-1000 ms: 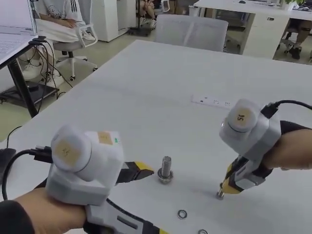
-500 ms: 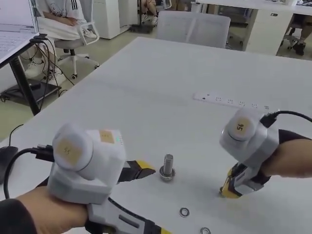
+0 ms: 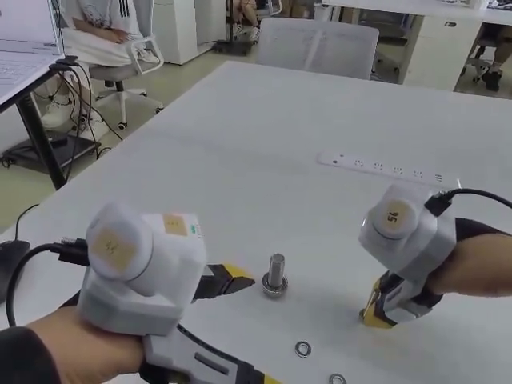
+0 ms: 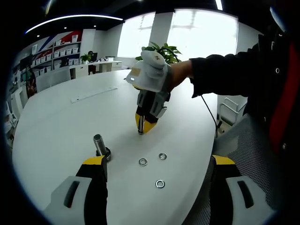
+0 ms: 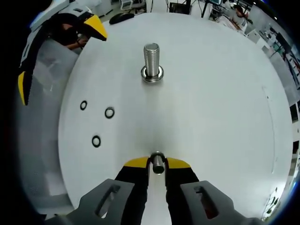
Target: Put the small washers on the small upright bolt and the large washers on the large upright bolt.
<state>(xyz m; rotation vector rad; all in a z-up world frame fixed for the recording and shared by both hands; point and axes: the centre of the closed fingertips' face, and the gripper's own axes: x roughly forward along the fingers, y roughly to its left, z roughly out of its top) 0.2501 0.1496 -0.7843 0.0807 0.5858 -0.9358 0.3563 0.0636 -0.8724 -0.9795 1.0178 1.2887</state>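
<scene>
1. The small bolt (image 5: 157, 162) is clamped between the closed jaws of the right gripper (image 3: 376, 314), down at the table (image 3: 264, 160) and well apart from the large bolt (image 3: 274, 272).
2. A second ago the head view showed the small bolt peeking out below the yellow tips. The gripper has since rolled and settled over it, hiding it there. We judge the bolt is being steadied upright and is not yet let go.
3. The large bolt stands as before, with one washer (image 5: 152, 73) around its foot.
4. Three loose washers (image 5: 109, 112) lie flat and unmoved, so none is on the small bolt yet.
5. The left gripper (image 4: 158, 161) stays wide open and empty, with one tip just beside the large bolt.
6. The power strip (image 3: 384, 170) sits lower in the head view than a second ago; the camera moved, not the strip.
</scene>
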